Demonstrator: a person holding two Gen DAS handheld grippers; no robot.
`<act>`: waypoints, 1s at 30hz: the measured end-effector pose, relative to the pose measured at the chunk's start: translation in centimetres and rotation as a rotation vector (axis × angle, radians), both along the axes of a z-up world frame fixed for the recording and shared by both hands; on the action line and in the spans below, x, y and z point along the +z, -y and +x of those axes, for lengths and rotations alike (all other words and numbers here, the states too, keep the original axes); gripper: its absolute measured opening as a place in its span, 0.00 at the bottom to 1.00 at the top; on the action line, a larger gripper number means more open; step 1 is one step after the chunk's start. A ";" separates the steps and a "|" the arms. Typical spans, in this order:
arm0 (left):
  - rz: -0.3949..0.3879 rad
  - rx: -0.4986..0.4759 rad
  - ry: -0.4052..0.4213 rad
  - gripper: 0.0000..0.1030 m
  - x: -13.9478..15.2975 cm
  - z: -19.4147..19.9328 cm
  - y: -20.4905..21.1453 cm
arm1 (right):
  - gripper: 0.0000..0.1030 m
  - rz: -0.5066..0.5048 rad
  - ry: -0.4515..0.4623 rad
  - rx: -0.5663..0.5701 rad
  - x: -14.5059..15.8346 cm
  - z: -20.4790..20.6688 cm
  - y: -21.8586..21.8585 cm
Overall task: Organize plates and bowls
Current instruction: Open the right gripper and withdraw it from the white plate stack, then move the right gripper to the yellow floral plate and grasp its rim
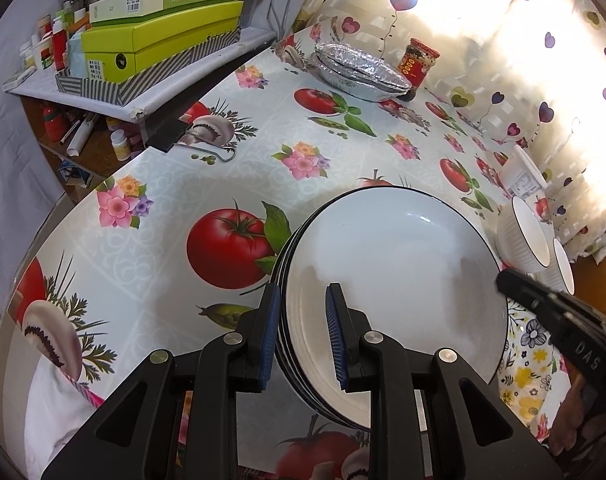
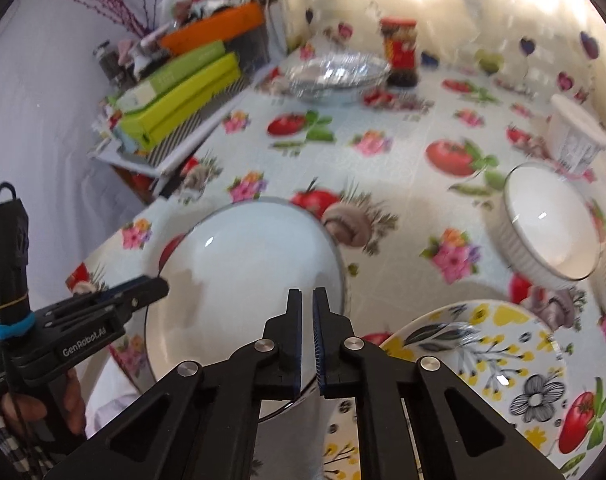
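A stack of white plates with black rims (image 1: pixel 395 280) sits on the table near the front; it also shows in the right wrist view (image 2: pixel 243 280). My left gripper (image 1: pixel 303 332) straddles the stack's left rim, jaws partly open on either side of the rim. My right gripper (image 2: pixel 307 340) is nearly shut and empty, above the stack's right edge. A flower-patterned plate (image 2: pixel 503 360) lies to the right. A white ribbed bowl (image 2: pixel 551 232) stands behind it, also in the left wrist view (image 1: pixel 523 240), with a second bowl (image 1: pixel 563 268) beside it.
The table wears a vegetable-print cloth (image 1: pixel 223 184). Foil trays (image 1: pixel 359 68) and a red jar (image 1: pixel 419 60) stand at the back. A white tub (image 2: pixel 575 140) is at the right. A shelf with green boxes (image 1: pixel 159 40) borders the left. A curtain (image 1: pixel 503 60) hangs behind.
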State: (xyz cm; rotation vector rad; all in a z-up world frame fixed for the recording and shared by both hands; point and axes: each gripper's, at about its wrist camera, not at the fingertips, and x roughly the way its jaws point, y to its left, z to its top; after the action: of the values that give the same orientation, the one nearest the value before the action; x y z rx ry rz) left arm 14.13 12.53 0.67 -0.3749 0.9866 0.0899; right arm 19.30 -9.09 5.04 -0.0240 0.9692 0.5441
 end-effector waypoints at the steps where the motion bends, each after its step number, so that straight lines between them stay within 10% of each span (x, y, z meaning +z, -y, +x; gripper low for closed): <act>1: 0.000 -0.001 0.003 0.23 0.1 -0.1 0.0 | 0.07 -0.002 0.009 -0.008 0.1 0.0 0.1; 30: 0.014 -0.116 0.095 0.25 2.5 -1.0 4.0 | 0.07 -0.025 0.035 -0.079 -1.0 -0.5 0.5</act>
State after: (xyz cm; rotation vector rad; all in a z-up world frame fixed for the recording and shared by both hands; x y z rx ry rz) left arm 13.09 8.52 3.21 -0.3056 0.9110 -0.0265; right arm 18.82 -9.59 4.01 -0.0172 0.9387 0.4576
